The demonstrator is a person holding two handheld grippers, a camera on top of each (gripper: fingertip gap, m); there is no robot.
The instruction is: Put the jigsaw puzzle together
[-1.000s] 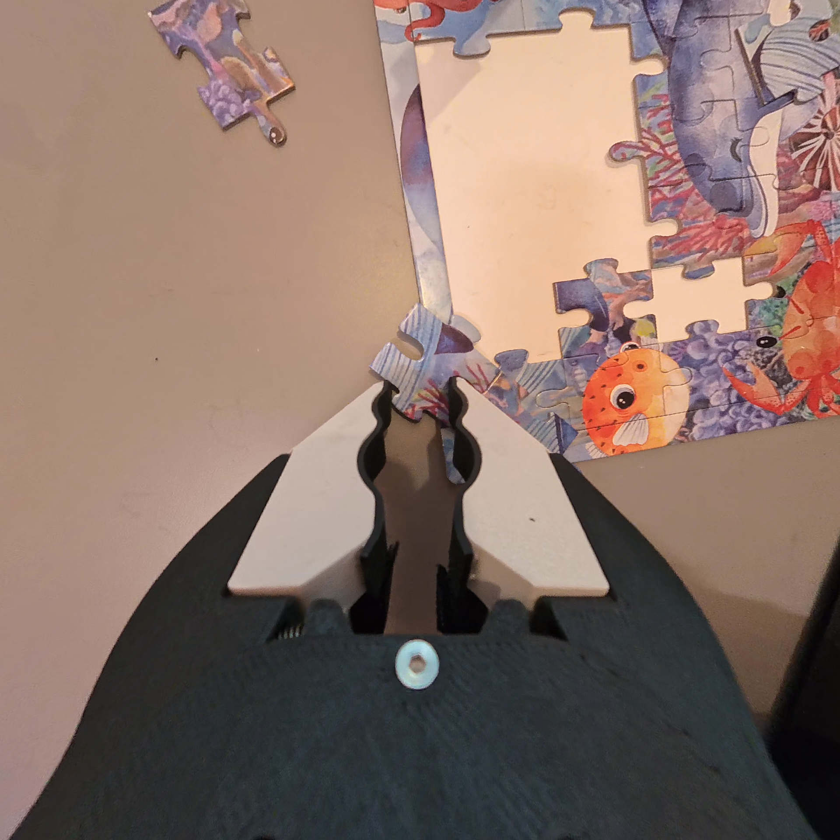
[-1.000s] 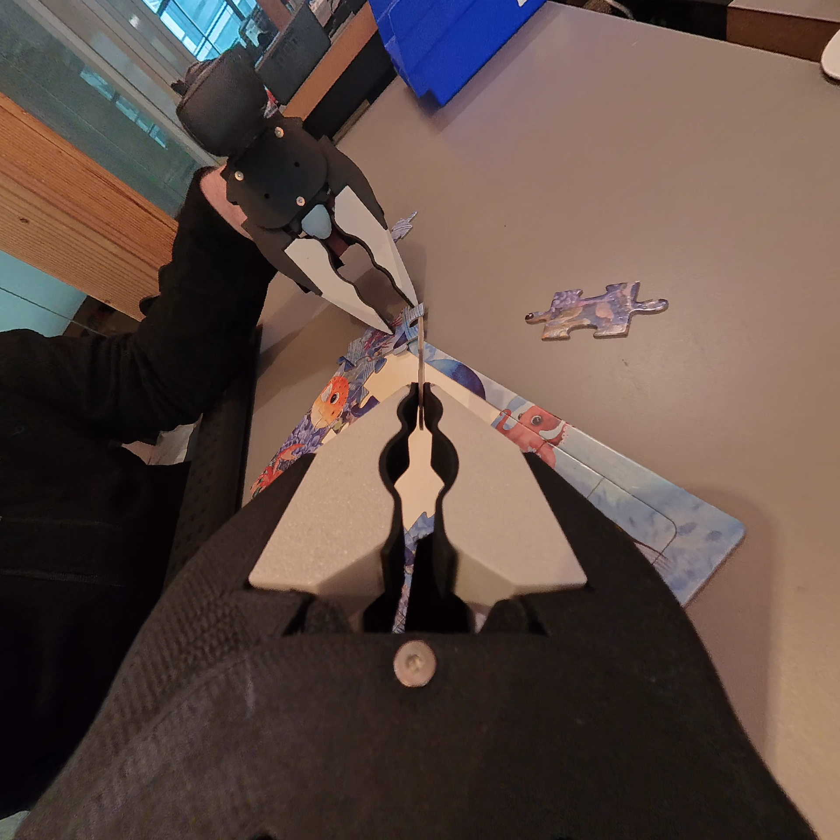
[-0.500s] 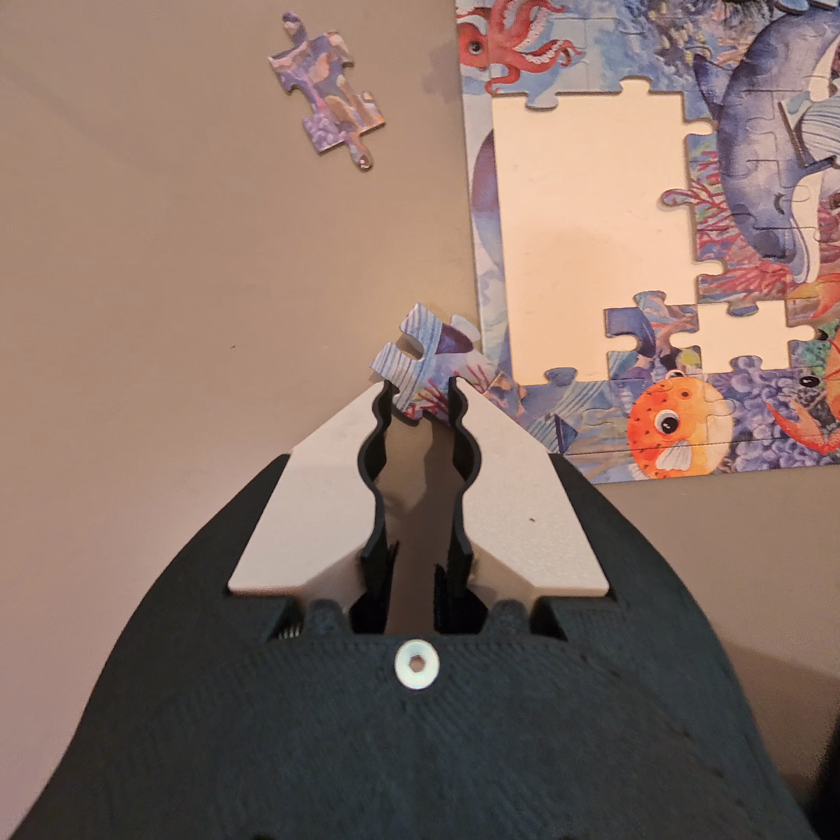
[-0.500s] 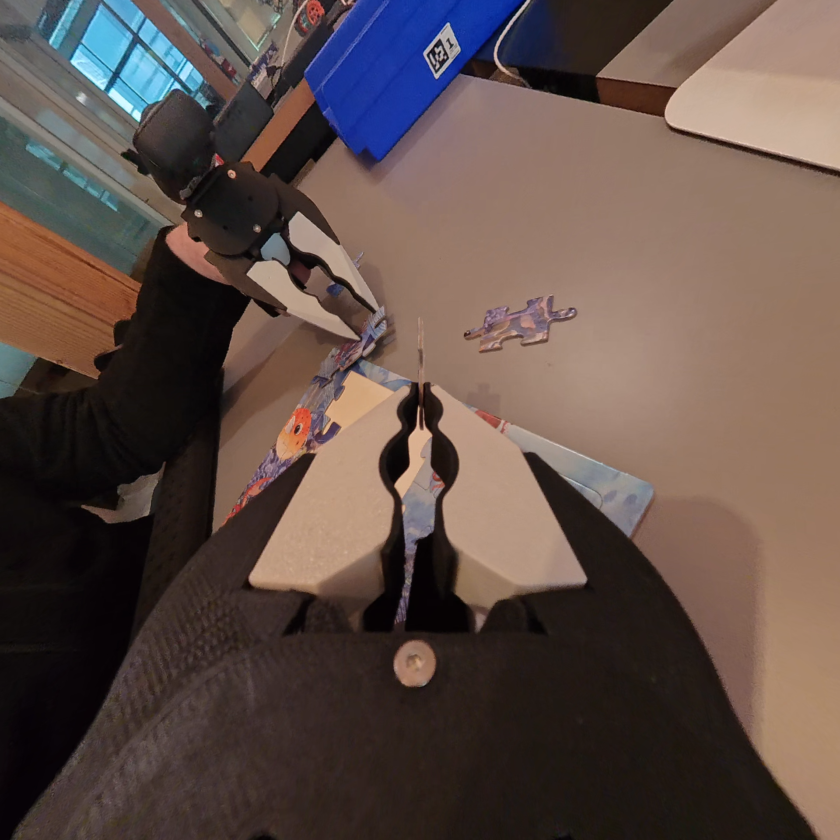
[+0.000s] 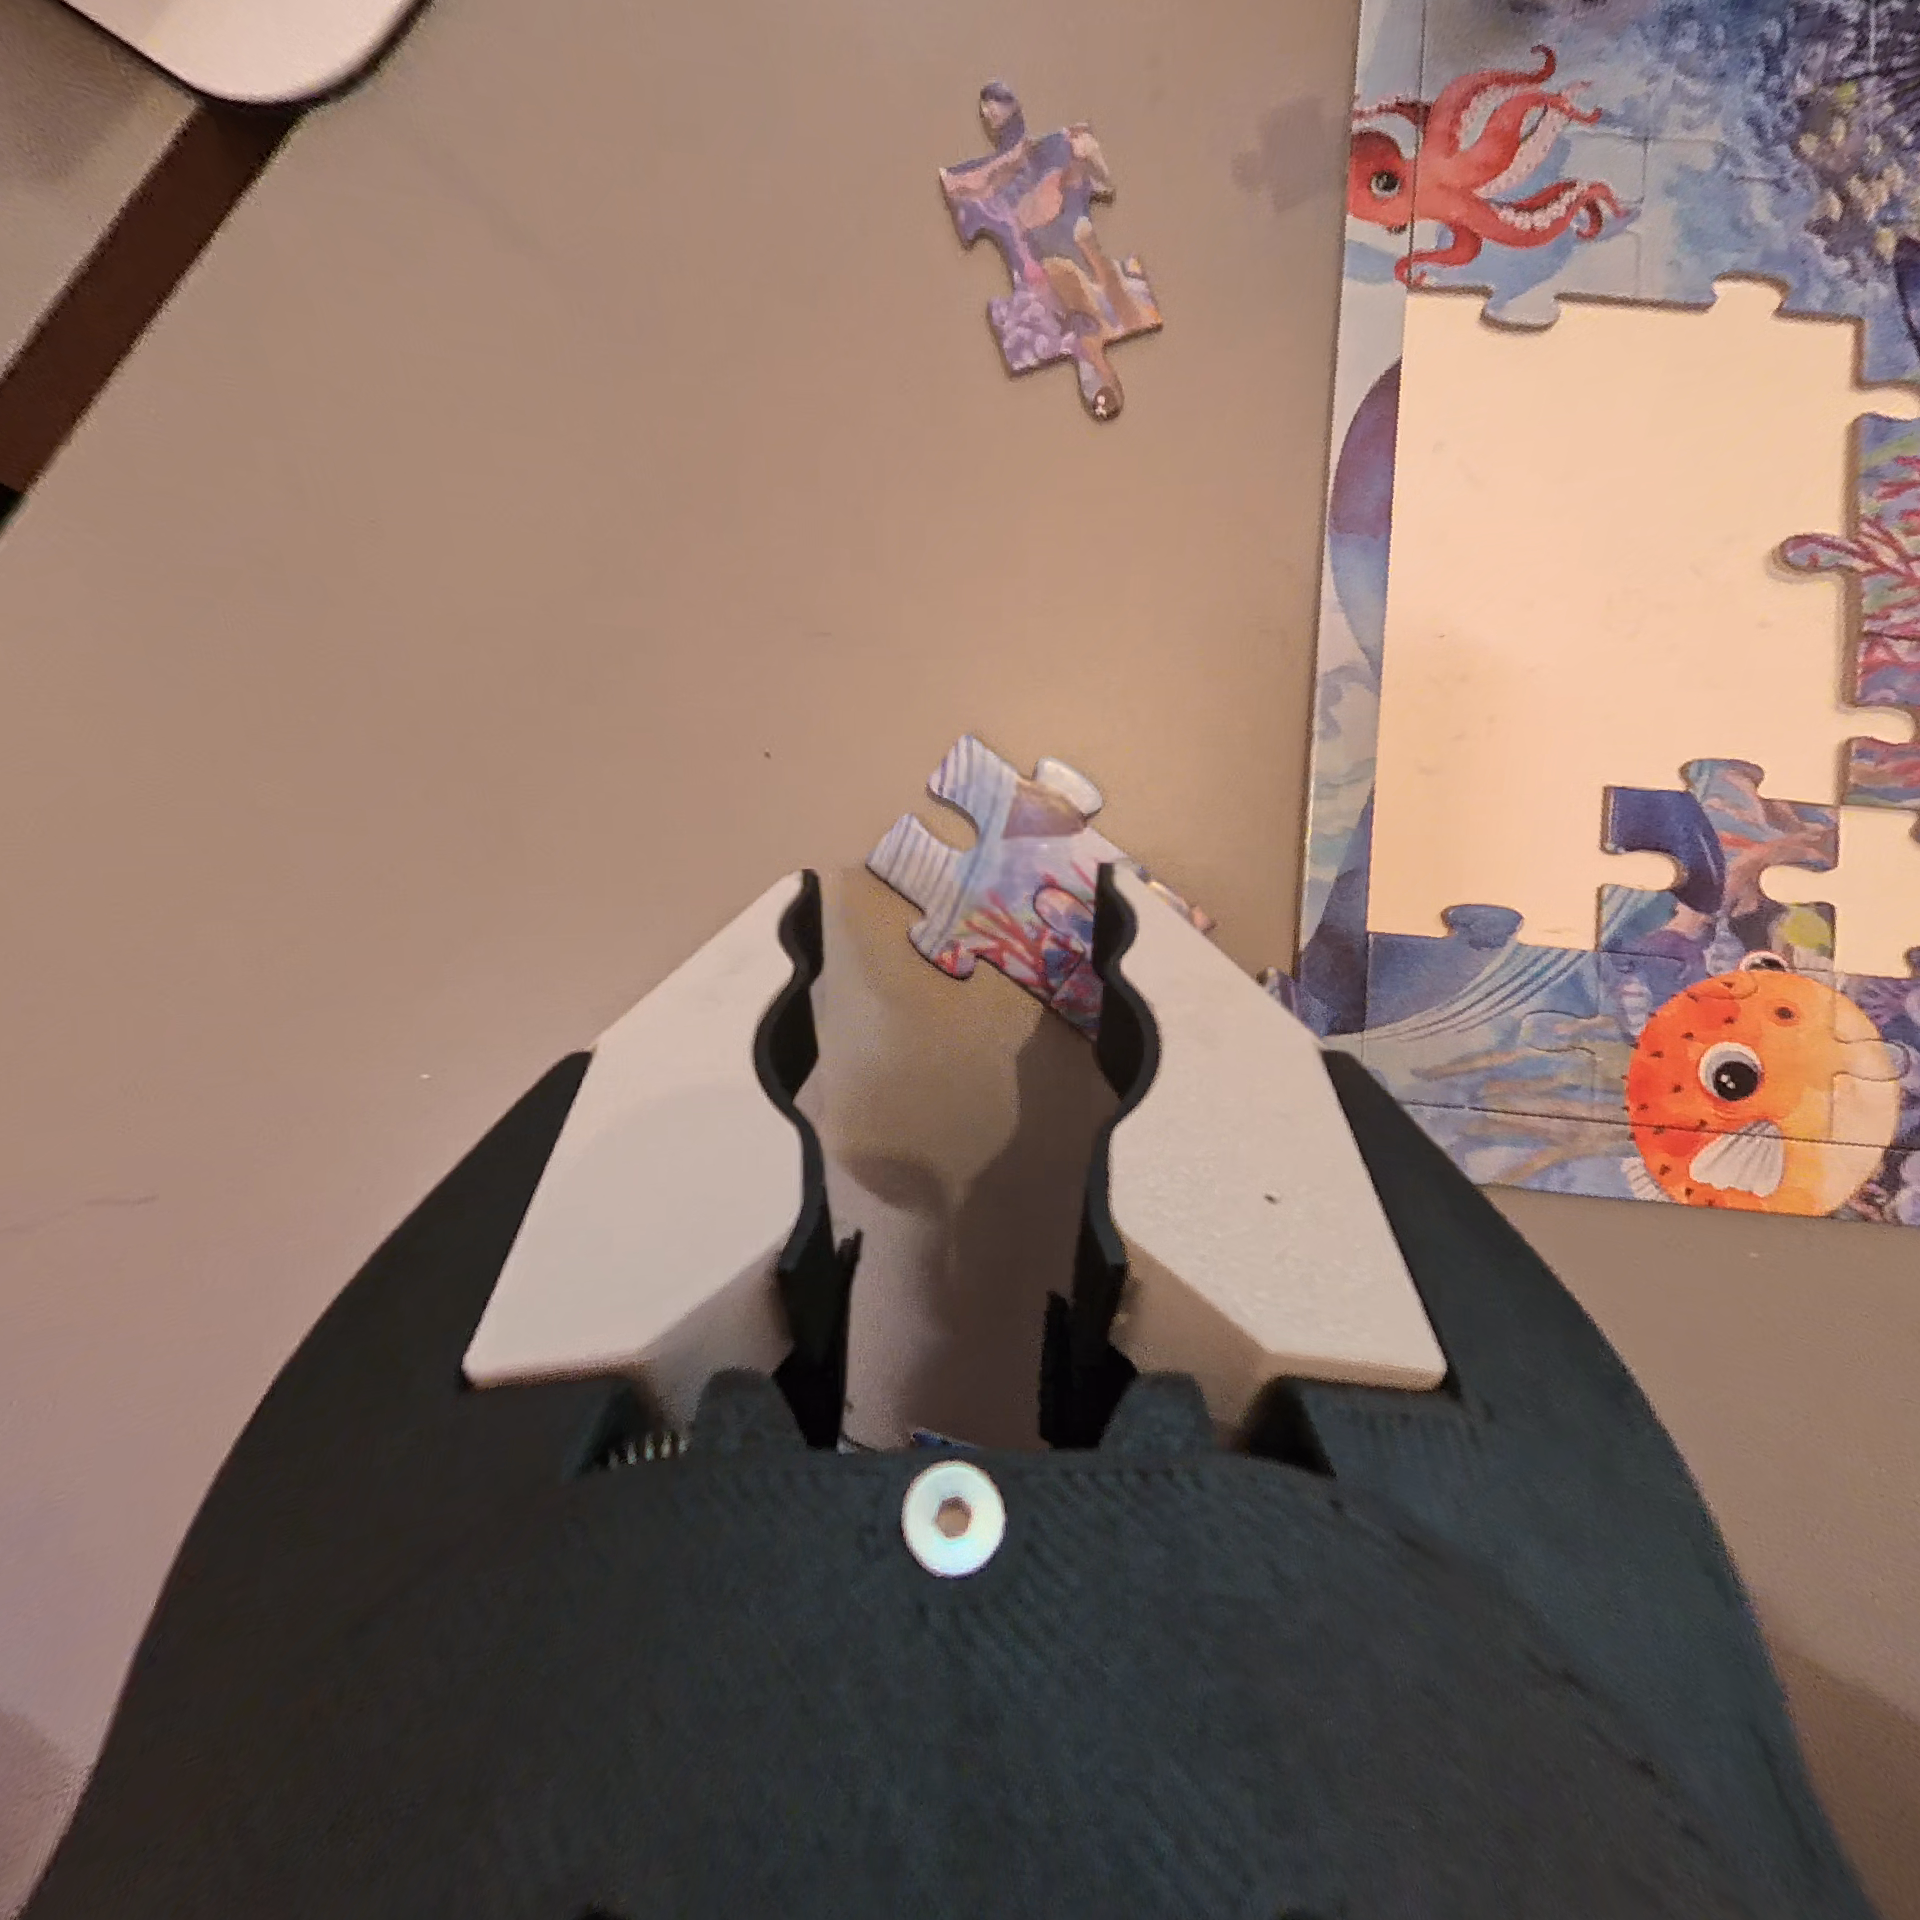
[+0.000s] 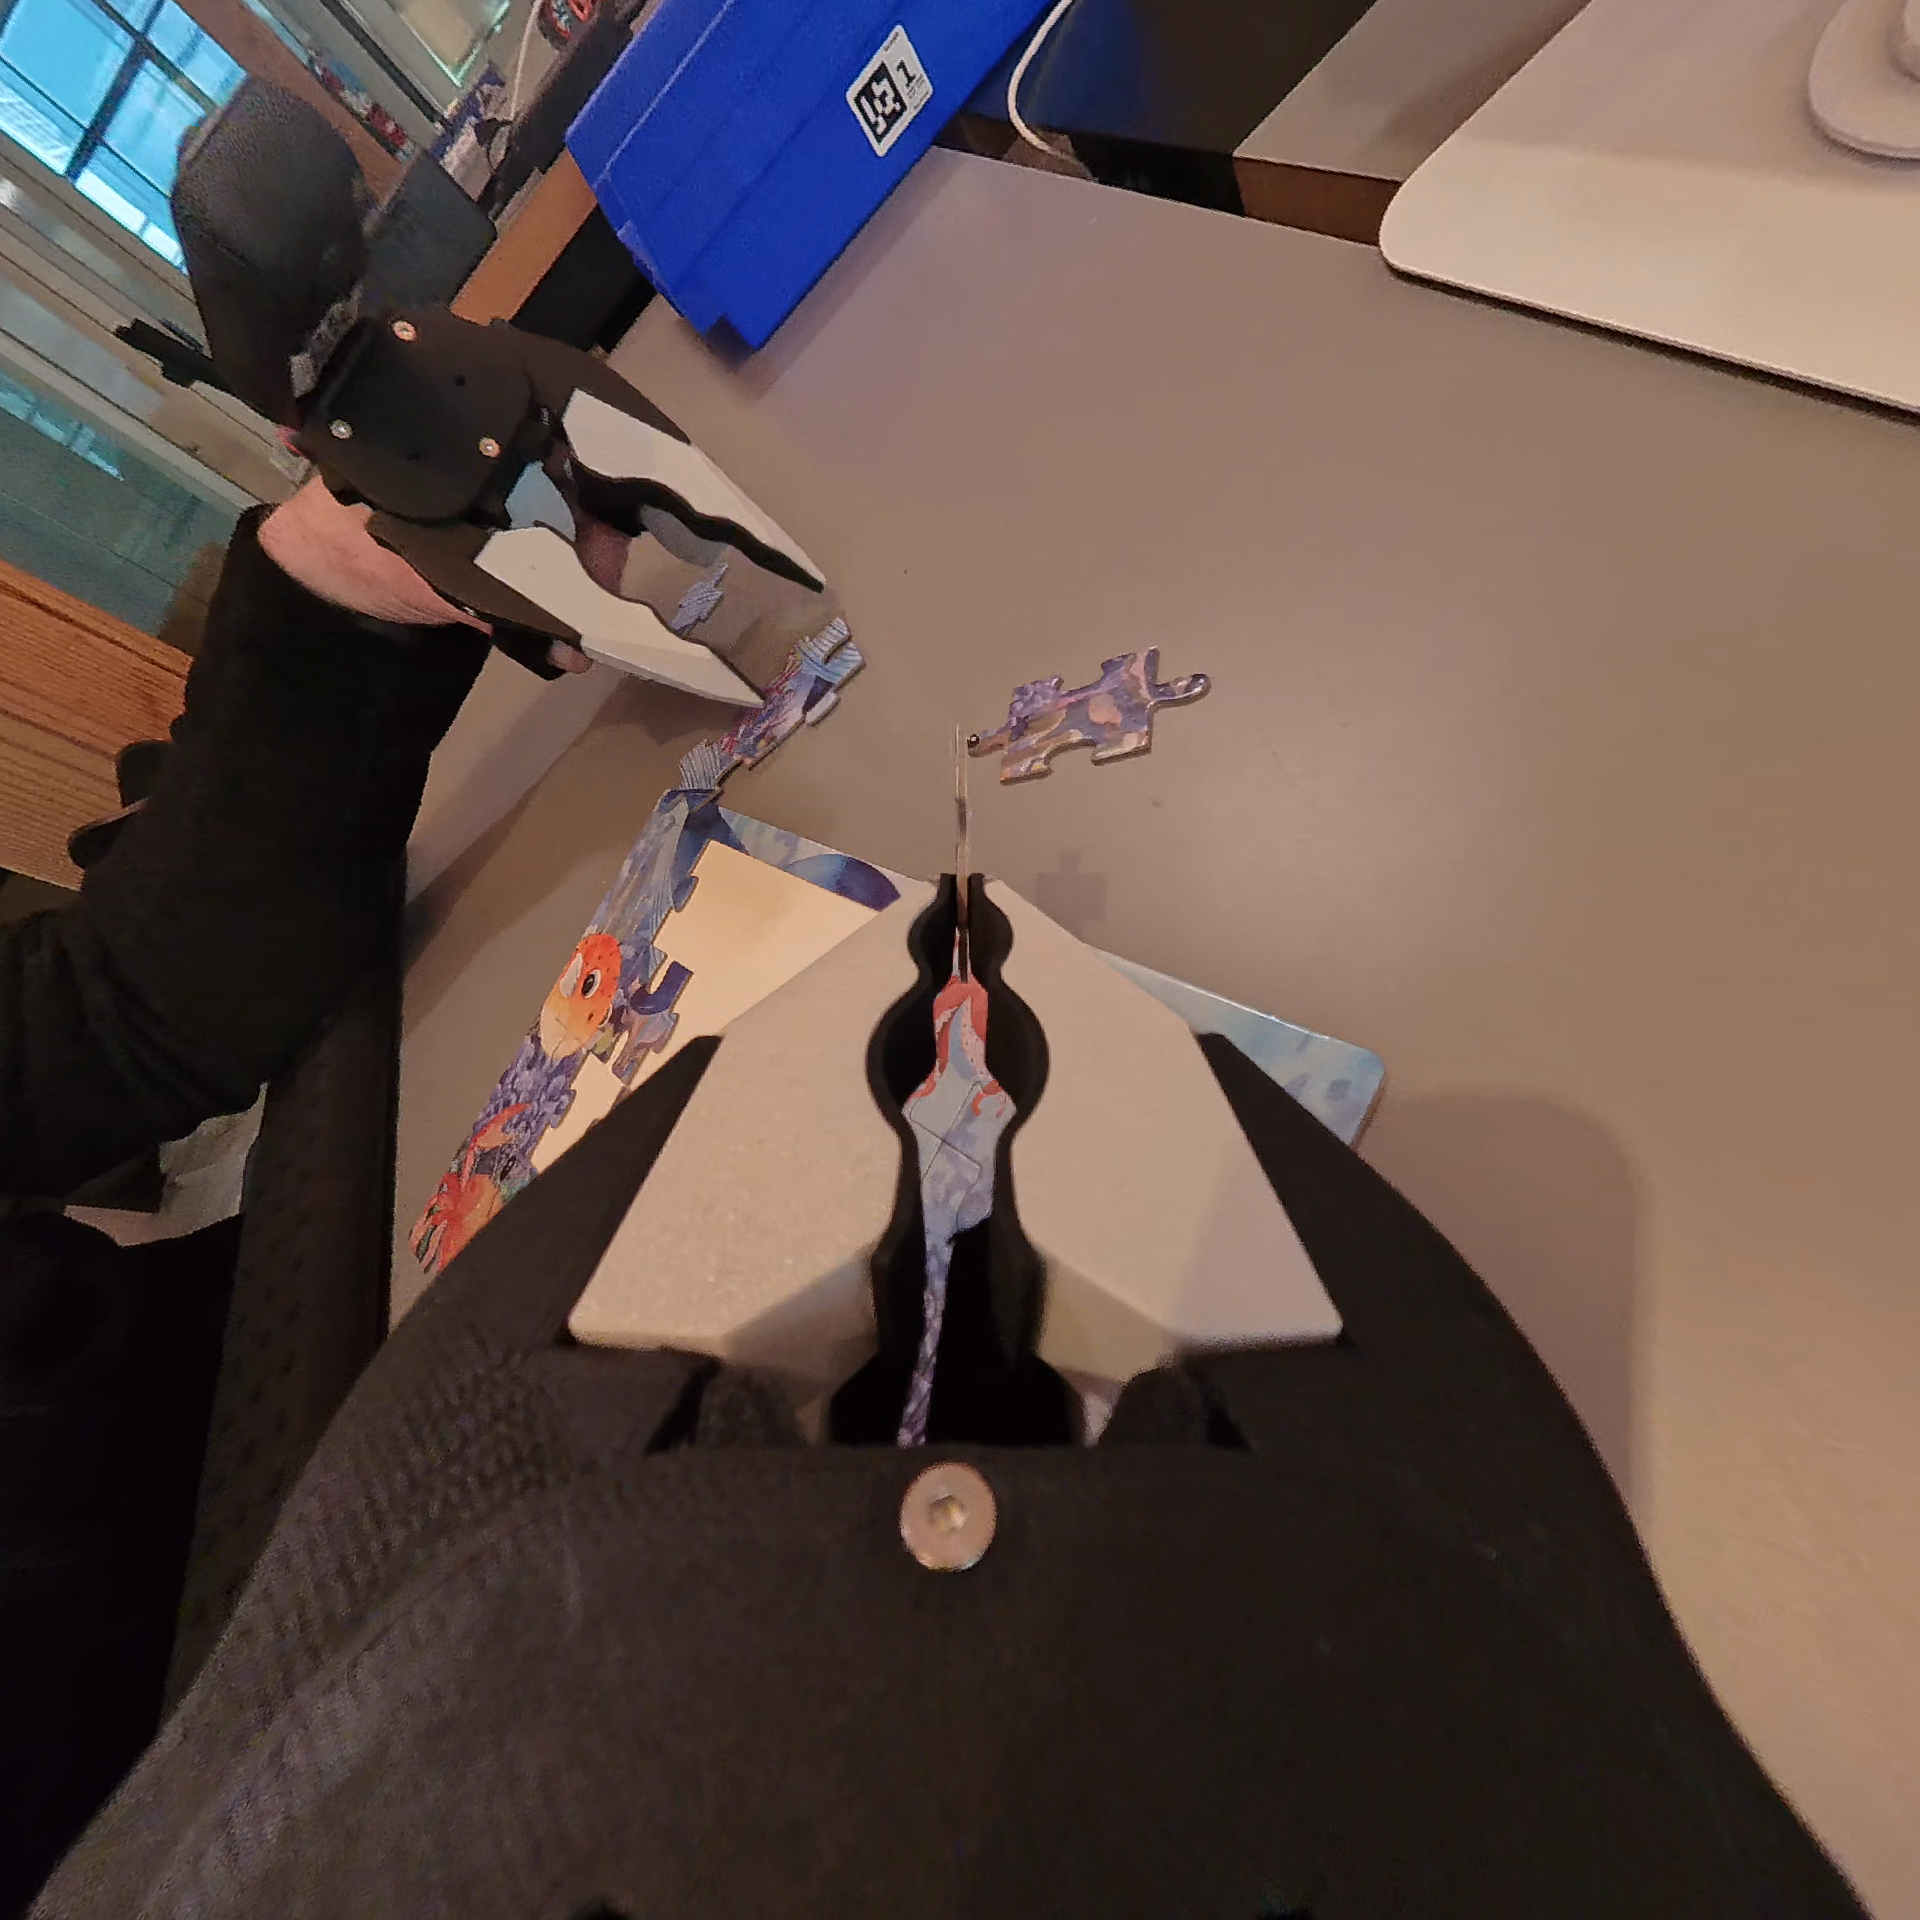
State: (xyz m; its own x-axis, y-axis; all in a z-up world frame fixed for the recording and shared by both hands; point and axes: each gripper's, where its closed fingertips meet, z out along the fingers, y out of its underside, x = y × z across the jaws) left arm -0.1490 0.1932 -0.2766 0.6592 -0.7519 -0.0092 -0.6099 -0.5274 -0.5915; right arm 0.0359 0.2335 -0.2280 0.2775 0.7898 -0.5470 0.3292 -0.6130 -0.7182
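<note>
The left gripper [image 5: 951,894] is spread open, nothing gripped; a striped piece [image 5: 997,873] lies flat on the table [image 5: 468,623] beside the puzzle board [image 5: 1351,623] — judged set aside. The right gripper [image 6: 961,883] is clenched on a thin piece [image 6: 962,821], held edge-on above the board — presumably for insertion. A third piece [image 5: 1049,239] lies apart.

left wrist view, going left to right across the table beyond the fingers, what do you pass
pale board corner → loose purple piece → puzzle frame edge → empty cream gap → orange pufferfish
</note>
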